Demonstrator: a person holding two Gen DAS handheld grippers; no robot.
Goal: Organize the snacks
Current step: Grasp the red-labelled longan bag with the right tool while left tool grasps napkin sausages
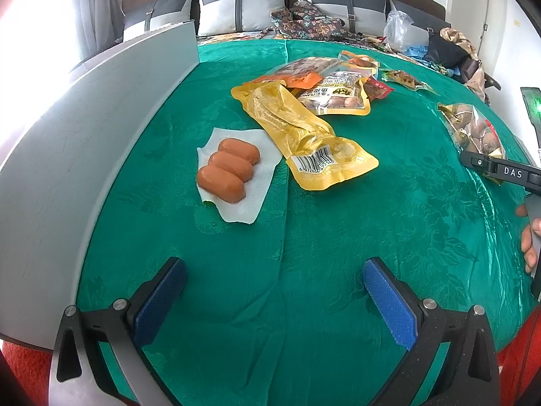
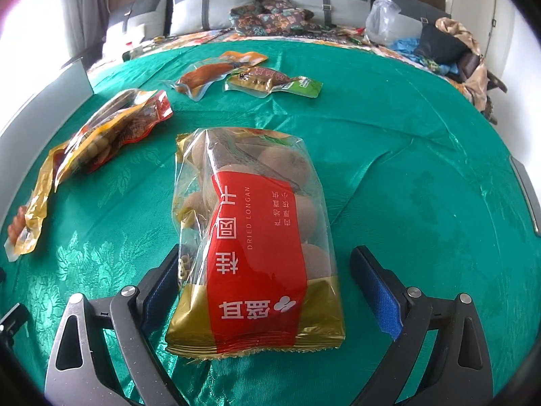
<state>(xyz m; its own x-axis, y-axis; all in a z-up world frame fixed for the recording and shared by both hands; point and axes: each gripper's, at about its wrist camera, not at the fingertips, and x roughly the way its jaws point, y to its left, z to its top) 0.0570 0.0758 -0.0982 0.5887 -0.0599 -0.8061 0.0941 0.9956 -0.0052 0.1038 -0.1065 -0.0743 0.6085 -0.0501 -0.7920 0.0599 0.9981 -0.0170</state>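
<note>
A clear bag of dried longan (image 2: 257, 237) with a red label lies flat on the green cloth (image 2: 405, 169). My right gripper (image 2: 267, 253) is open around its near end; the left pad sits close against the bag, the right pad (image 2: 375, 291) stands apart from it. My left gripper (image 1: 274, 267) is open over bare cloth with nothing between its fingers. Ahead of it lie three sausages (image 1: 226, 172) on a white napkin (image 1: 243, 209), a long yellow packet (image 1: 304, 135) and a pile of snack packets (image 1: 338, 84). The longan bag (image 1: 473, 128) shows at the far right.
A grey board (image 1: 84, 135) stands along the left edge. An orange packet (image 2: 216, 67) and a green packet (image 2: 270, 81) lie farther back. Pillows (image 1: 243, 6), a plastic bag (image 1: 399, 27) and heaped clothes (image 1: 456, 50) line the back. A hand (image 1: 531, 237) shows at the right.
</note>
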